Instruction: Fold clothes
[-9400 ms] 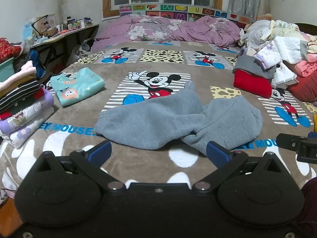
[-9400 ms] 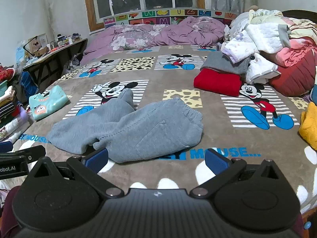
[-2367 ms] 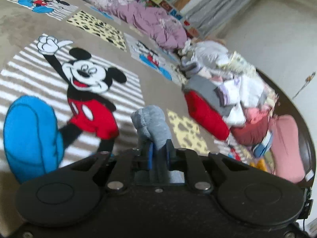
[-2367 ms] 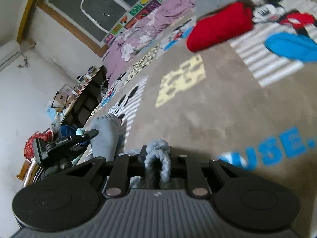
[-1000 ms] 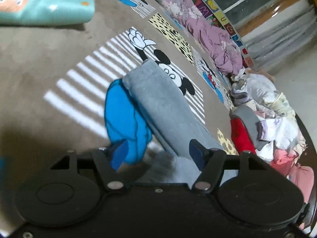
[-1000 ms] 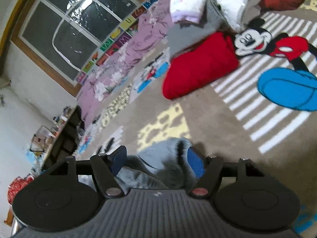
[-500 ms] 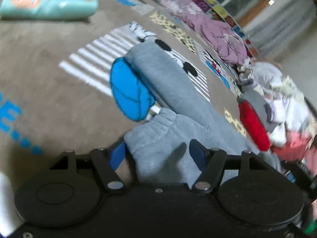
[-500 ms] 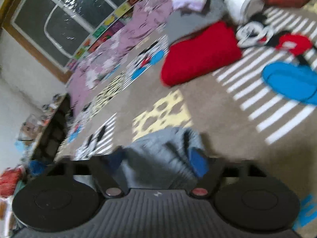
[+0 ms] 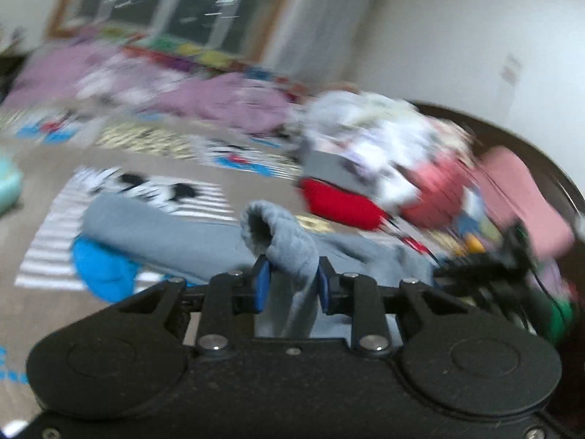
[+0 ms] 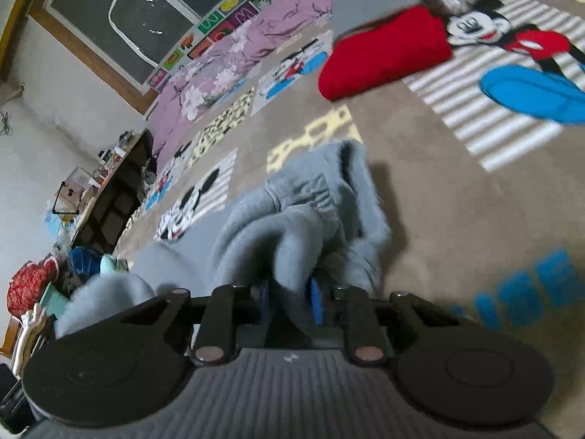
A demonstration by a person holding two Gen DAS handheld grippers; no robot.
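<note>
Grey sweatpants (image 9: 161,234) lie stretched across the brown Mickey Mouse blanket (image 9: 44,175). My left gripper (image 9: 291,281) is shut on a bunched grey cuff of the sweatpants, which rises between the blue pads. My right gripper (image 10: 290,300) is shut on another fold of the grey sweatpants (image 10: 299,212), near the ribbed waistband. The right gripper also shows at the right edge of the left wrist view (image 9: 482,267). The left wrist view is blurred.
A folded red garment (image 10: 384,55) and a heap of unfolded clothes (image 9: 384,139) lie to the right. A purple quilt (image 10: 234,58) lies under the window. A desk (image 10: 109,183) and stacked folded clothes (image 10: 33,285) stand to the left.
Both grippers were open over the grey sweatpants half a second ago; both have now shut on folds of them. The left wrist view has swung upward and blurred.
</note>
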